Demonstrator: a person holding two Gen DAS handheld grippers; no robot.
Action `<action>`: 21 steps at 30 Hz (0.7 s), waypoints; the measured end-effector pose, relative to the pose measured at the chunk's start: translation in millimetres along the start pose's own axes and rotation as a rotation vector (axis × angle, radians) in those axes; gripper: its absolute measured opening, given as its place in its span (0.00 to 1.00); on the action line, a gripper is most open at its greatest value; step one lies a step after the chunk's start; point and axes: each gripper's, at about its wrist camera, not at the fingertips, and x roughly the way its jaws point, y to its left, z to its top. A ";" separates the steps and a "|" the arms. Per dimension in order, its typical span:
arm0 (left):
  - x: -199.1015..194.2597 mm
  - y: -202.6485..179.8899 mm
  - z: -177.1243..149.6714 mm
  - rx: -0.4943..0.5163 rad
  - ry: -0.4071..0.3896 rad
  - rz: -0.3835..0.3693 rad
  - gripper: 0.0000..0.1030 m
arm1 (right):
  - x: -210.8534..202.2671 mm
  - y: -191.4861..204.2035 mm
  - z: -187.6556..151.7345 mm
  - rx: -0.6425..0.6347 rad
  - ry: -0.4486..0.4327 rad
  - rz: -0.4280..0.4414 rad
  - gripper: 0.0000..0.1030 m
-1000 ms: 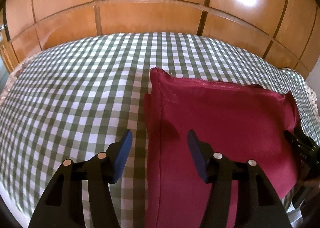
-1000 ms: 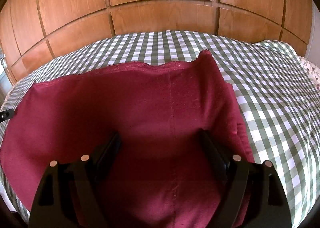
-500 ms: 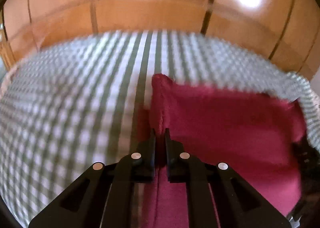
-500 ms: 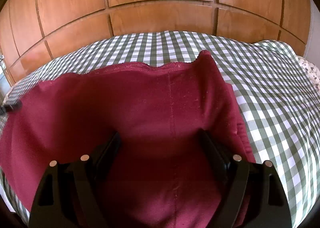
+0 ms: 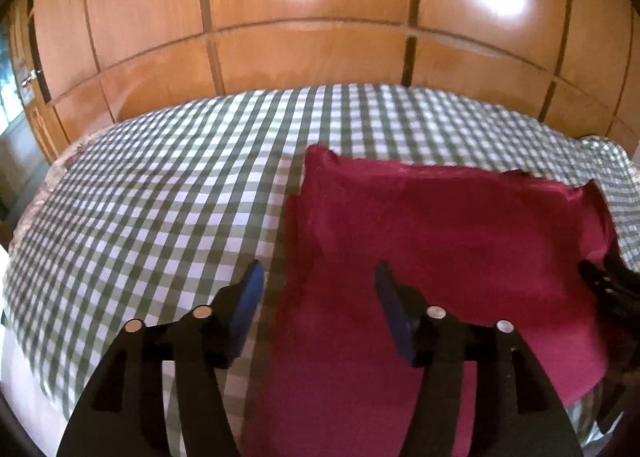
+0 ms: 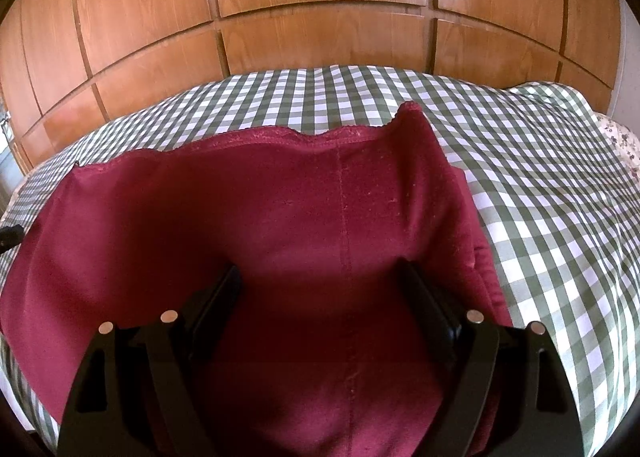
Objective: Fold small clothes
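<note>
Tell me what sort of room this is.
Probably a bedroom: a green-and-white checked bedspread covers a soft, rounded surface like a bed, glossy wooden wardrobe-style panels stand behind it, and a dark red garment lies on top.

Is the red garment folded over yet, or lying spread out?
Folded at least once: the red garment shows a doubled layer along its left edge on the checked cloth. How many folds, cannot tell.

maroon garment [image 6: 304, 225] near edge cropped, checks blurred
</note>
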 end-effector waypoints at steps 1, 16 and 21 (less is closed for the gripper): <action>-3.3 -1.5 -0.3 -0.004 -0.005 -0.012 0.56 | -0.4 1.0 1.2 -0.008 0.011 -0.001 0.81; -22.9 -34.9 -25.4 0.042 -0.006 -0.101 0.56 | -68.8 -47.0 12.2 0.157 -0.002 0.120 0.88; -23.8 -41.5 -31.0 0.052 0.000 -0.115 0.56 | -75.4 -71.2 -3.9 0.225 0.023 0.116 0.88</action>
